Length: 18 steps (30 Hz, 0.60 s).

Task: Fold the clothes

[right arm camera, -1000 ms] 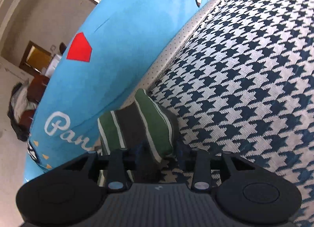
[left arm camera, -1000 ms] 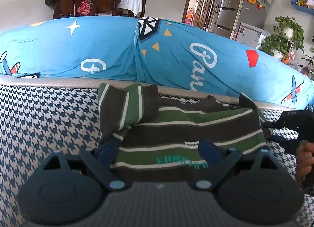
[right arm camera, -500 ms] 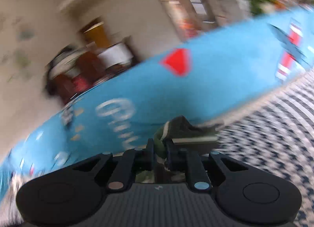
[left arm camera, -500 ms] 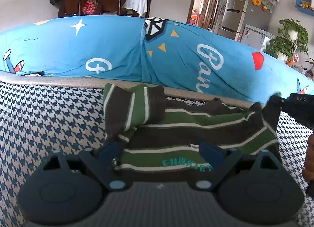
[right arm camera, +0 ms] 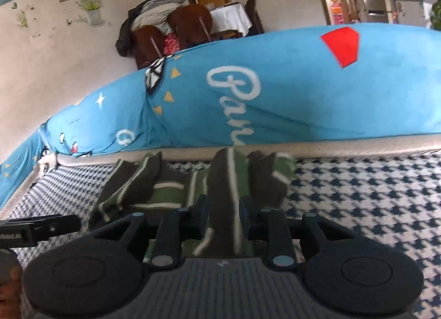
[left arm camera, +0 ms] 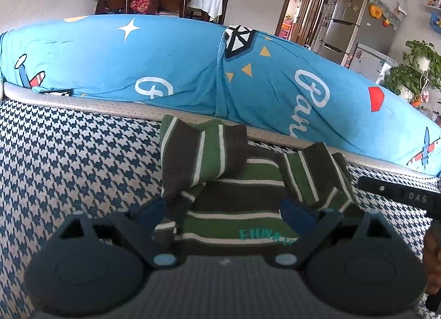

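Sleeve folded in, right side done.
Shirt [left arm camera: 237, 208], striped green and brown, lies on the houndstooth sofa [left arm camera: 69, 159] just ahead of both sets of fingers, against the blue cushion [left arm camera: 275, 84]. A second ago its right sleeve [left arm camera: 314, 175] stuck out past the right gripper [right arm camera: 222, 215]; now that sleeve lies turned in over the body, mirroring the left sleeve [left arm camera: 201, 153] beyond the left fingers. The right jaws, which pinched the sleeve half a second ago, have just been opening; cloth runs between the fingers [right arm camera: 199, 208] but the pads look slack on it, so I judge it released. The left gripper [left arm camera: 228, 208] stands wide open over the near hem, grasping nothing. With both sleeves in, the likely next step is folding the body across.
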Each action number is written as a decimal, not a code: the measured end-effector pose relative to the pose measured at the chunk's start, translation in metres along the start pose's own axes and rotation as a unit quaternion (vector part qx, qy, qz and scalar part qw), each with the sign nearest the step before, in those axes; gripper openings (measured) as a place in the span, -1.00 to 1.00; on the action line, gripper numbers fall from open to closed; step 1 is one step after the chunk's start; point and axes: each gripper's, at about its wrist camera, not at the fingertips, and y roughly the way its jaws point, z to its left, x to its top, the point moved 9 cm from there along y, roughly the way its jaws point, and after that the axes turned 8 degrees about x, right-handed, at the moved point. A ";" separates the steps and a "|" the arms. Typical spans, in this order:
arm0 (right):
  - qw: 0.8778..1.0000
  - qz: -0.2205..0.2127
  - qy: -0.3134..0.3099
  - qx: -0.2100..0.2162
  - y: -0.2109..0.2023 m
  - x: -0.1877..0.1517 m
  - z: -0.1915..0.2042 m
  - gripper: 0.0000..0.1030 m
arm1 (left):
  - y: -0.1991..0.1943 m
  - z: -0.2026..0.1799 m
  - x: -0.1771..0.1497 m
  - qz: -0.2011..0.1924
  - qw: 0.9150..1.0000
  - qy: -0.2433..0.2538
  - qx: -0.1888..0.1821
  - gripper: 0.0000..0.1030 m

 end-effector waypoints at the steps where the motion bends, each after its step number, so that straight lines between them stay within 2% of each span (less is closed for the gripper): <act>1: 1.000 -0.002 -0.002 -0.001 -0.001 0.000 0.000 -0.49 | 0.000 0.000 0.000 0.001 1.000 -0.001 0.000 0.84; 5: 0.999 0.008 -0.042 0.007 0.005 -0.005 0.010 -0.23 | 0.000 -0.001 -0.001 0.002 1.000 -0.001 -0.001 0.84; 10: 0.992 0.040 -0.120 0.007 0.021 -0.022 0.030 -0.13 | 0.000 -0.001 -0.001 0.002 1.000 0.000 -0.001 0.84; 16: 0.981 0.064 -0.184 -0.006 0.034 -0.038 0.039 -0.13 | 0.001 0.000 -0.001 0.004 1.000 -0.002 -0.001 0.84; 18: 0.978 0.066 -0.197 -0.015 0.035 -0.040 0.040 -0.20 | 0.001 0.000 -0.001 0.004 1.000 -0.002 -0.001 0.84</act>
